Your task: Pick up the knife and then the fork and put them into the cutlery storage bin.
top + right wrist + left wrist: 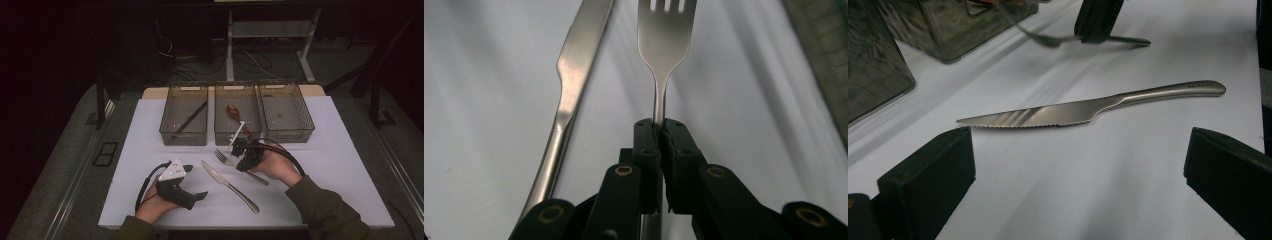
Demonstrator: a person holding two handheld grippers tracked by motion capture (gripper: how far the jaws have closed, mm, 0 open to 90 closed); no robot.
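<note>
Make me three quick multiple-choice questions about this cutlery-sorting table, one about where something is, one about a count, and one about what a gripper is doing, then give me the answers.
1. Where does the knife lie?
A. in the left bin
B. on the white table top, between the two hand-held grippers
C. in the right bin

2. How many clear bins stand in a row at the far side of the table?
A. two
B. three
C. four

3. What is the right hand-held gripper doing?
A. it is shut on the fork
B. it is wide open over the knife
C. it holds the spoon

Answers:
1 B: the high view shows it flat on the table top, left of the fork.
2 B: three bins stand side by side; the middle bin holds a brown spoon.
3 A: in the right gripper view, the jaws are closed on the fork's neck, while the left hand-held gripper stands open.
</note>
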